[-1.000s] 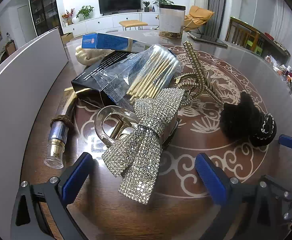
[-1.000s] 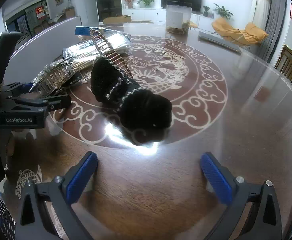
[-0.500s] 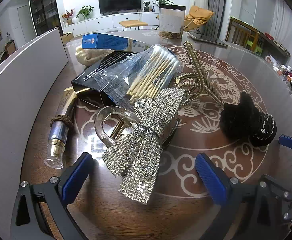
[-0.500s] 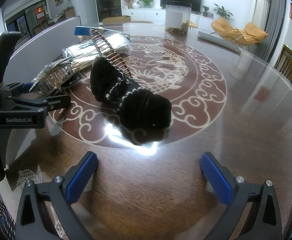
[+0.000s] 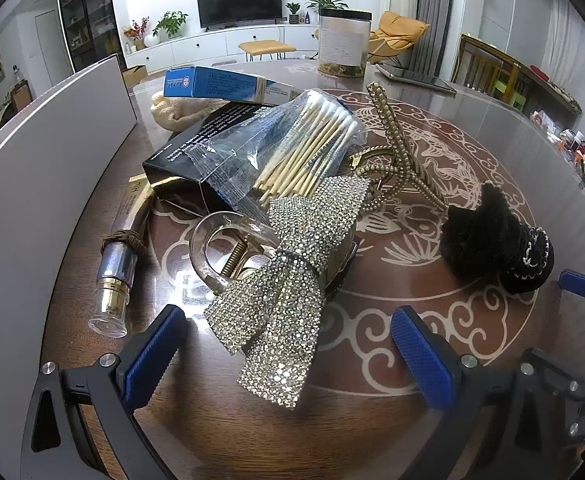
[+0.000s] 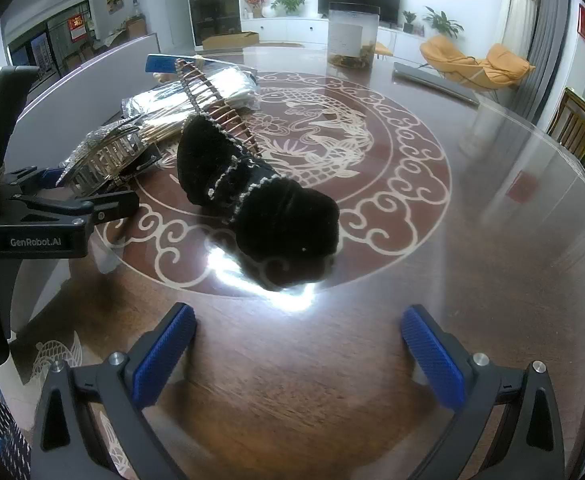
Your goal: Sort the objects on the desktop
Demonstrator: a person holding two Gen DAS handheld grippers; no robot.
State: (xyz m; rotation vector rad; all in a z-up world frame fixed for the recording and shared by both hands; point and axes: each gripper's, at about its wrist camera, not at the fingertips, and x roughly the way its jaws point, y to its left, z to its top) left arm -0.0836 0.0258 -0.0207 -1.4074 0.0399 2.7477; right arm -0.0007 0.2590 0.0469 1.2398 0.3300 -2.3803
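A pile lies on the round wooden table (image 5: 372, 420). My left gripper (image 5: 288, 354) is open just in front of a rhinestone bow clip (image 5: 288, 280) over a clear hair claw (image 5: 220, 248). Behind are a bag of cotton swabs (image 5: 292, 152), a black box (image 5: 196, 148), a blue box (image 5: 220, 84), a pearl hair claw (image 5: 392, 148) and a glass vial (image 5: 112, 284). My right gripper (image 6: 296, 348) is open and empty, just short of a black fuzzy hair clip (image 6: 260, 196), also in the left wrist view (image 5: 492, 244).
A white panel (image 5: 32, 168) stands along the table's left side. A clear jar with a black lid (image 5: 342, 42) stands at the far side, with a flat grey device (image 6: 432, 80) near it. The left gripper's body (image 6: 32, 224) shows at the left of the right wrist view.
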